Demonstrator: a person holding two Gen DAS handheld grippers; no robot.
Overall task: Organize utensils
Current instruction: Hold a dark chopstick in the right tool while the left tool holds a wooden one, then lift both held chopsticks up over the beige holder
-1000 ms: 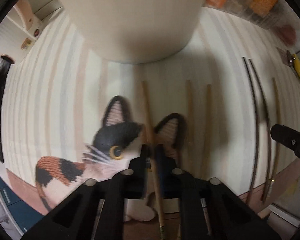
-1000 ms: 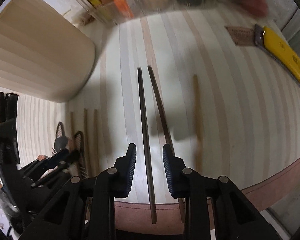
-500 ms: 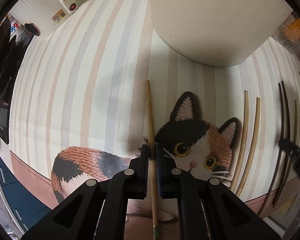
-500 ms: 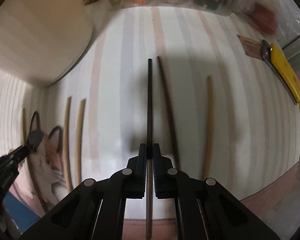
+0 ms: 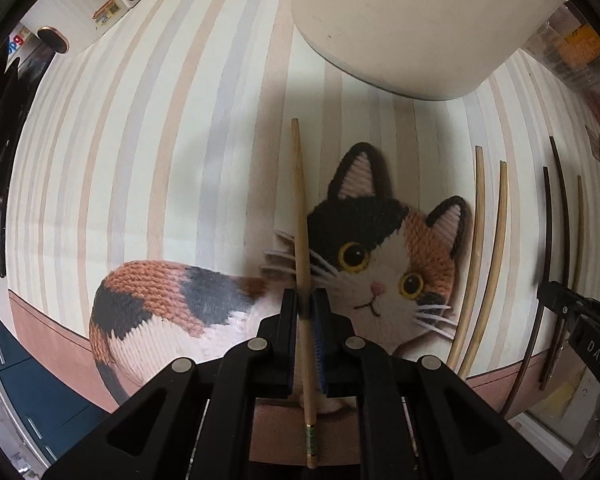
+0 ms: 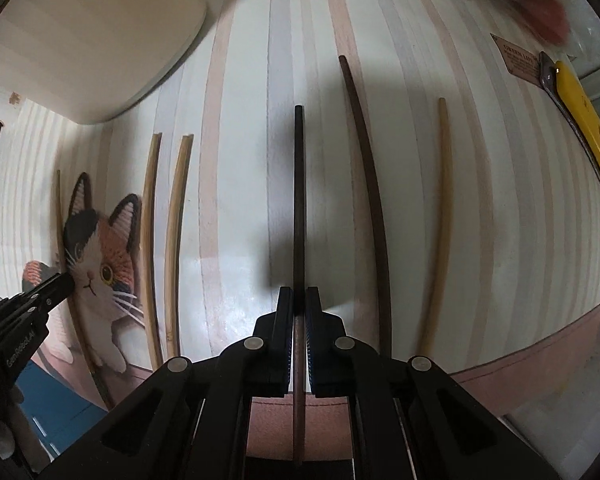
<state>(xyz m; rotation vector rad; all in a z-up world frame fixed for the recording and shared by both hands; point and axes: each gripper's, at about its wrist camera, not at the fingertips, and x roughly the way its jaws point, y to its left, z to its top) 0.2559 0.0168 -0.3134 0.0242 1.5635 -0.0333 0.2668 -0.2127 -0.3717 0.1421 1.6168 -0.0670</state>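
Light bamboo chopstick (image 5: 300,216), long axis running 12 to 6 o'clock in the left wrist view, pinched near its banded butt end by the left gripper (image 5: 305,304), whose jaws are pressed together on it. The stick lies along the gripper's own axis, tip toward 12, over the knitted cat mat (image 5: 380,264) on the striped tablecloth (image 5: 140,160). Dark chopstick (image 6: 299,200), likewise on a 12-to-6 axis in the right wrist view, clamped between the closed jaws of the right gripper (image 6: 299,308). Its dark partner (image 6: 364,184) lies just beside it at 1 o'clock; a single light stick (image 6: 440,220) lies farther toward 3. A pair of light chopsticks (image 6: 164,232) lies at 9 to 10 o'clock from the right gripper, between the two tools. Pale rounded container (image 5: 412,20) at 12 to 1 o'clock of the left gripper, evidently nearer the left hand. Judged relation: each held stick parallels the loose ones, so pairing probably requires sideways shifting only, without turning.
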